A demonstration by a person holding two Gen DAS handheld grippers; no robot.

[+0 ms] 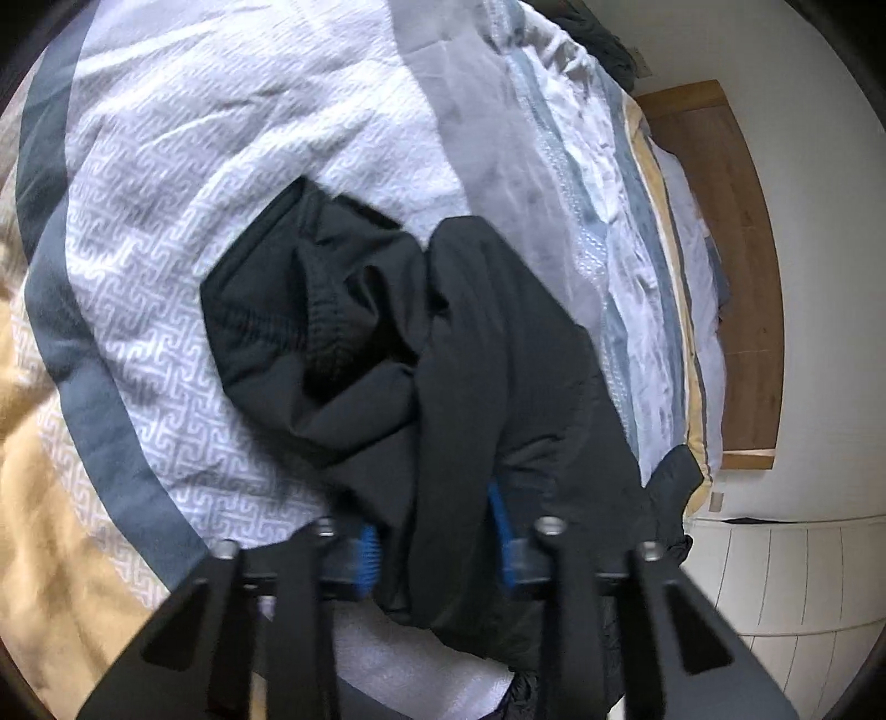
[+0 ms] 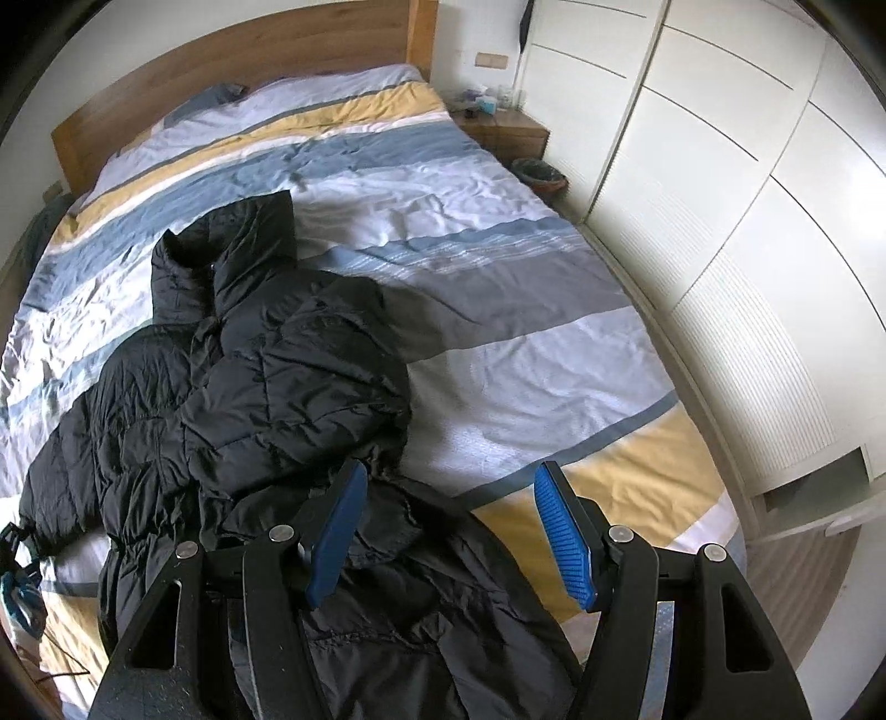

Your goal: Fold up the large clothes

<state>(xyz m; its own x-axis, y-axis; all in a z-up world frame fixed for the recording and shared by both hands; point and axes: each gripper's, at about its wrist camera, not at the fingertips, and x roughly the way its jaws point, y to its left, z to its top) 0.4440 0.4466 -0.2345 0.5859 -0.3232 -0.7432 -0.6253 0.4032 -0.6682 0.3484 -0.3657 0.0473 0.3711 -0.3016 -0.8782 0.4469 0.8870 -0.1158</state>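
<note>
A black puffer jacket (image 2: 249,387) lies crumpled on the bed, collar toward the headboard. In the left wrist view a black sleeve with an elastic cuff (image 1: 326,332) is bunched on the patterned white duvet. My left gripper (image 1: 434,545) is shut on a thick fold of that jacket fabric (image 1: 459,443), which fills the space between the blue pads (image 1: 501,531). My right gripper (image 2: 451,531) hovers over the jacket's lower part, open, with its blue pads (image 2: 565,531) wide apart and nothing pressed between them.
The bed's striped duvet (image 2: 498,266) in blue, grey, white and yellow spreads to the right of the jacket. A wooden headboard (image 2: 249,50) stands at the far end. White wardrobe doors (image 2: 747,221) run along the right, with a nightstand (image 2: 504,130) and a dark basket (image 2: 540,174) beside the bed.
</note>
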